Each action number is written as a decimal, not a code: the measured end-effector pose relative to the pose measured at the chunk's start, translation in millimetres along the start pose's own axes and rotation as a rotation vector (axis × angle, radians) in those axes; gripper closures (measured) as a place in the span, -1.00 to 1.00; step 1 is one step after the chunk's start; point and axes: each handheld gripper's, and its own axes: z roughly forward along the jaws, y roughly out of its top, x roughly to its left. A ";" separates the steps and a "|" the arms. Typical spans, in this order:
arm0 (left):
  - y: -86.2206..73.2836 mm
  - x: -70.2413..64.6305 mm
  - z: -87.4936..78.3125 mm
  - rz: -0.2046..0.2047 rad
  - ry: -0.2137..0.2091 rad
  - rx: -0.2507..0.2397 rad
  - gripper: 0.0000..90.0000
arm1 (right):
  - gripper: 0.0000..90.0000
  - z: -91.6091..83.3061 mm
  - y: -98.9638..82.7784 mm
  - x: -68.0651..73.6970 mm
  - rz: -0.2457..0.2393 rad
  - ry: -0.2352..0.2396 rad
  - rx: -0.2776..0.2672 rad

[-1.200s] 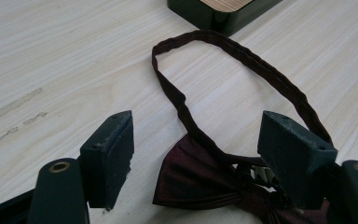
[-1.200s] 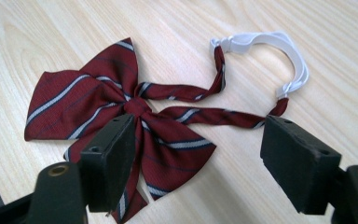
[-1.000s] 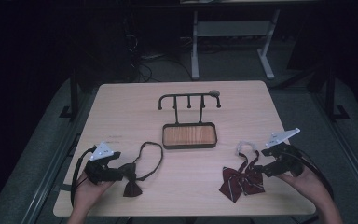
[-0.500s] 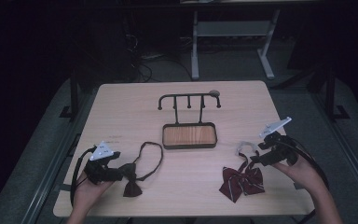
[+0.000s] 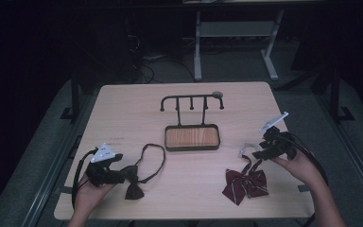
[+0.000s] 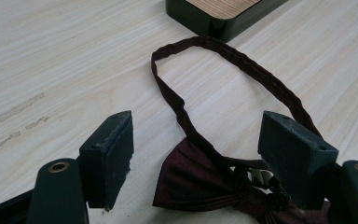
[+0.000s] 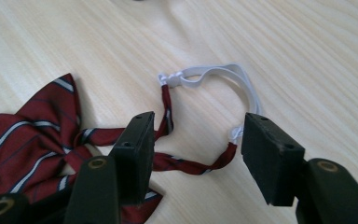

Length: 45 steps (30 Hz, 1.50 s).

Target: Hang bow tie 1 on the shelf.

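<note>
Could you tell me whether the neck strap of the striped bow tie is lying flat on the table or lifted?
Lying flat: the strap rests on the table, between the right gripper jaws, unpinched.

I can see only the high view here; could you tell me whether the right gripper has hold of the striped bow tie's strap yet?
Observer: Not yet. In the right gripper view the right gripper is open, its jaws just closing, with the red strap between them, untouched.
Operator: What is the pale loop beside it?
Observer: A white elastic band joining the strap's two ends.
Operator: And the left side?
Observer: In the left gripper view the left gripper is open over the dark bow tie, pads clear of it.
</note>
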 end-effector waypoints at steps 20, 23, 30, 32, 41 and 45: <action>0.6 -0.5 -0.3 0.015 -0.002 0.011 -0.40 | 0.15 20.1 6.7 -18.5 0.054 -0.020 0.083; 0.6 -0.5 -0.5 0.009 -0.002 0.007 -0.40 | 0.18 22.6 6.6 -20.3 0.058 -0.020 0.091; 0.7 0.0 -1.0 0.014 -0.002 0.014 -0.40 | 0.27 27.4 6.5 -22.3 0.065 -0.029 0.126; 0.8 -0.2 -0.7 0.013 -0.003 0.015 -0.40 | 0.31 29.7 5.9 -23.5 0.066 -0.035 0.141; 1.1 -0.7 -0.6 0.019 -0.004 0.016 -0.40 | 0.35 34.5 5.2 -26.1 0.081 -0.041 0.174; 1.1 -0.9 -0.5 0.019 -0.004 0.015 -0.40 | 0.39 36.1 5.7 -25.6 0.085 -0.041 0.185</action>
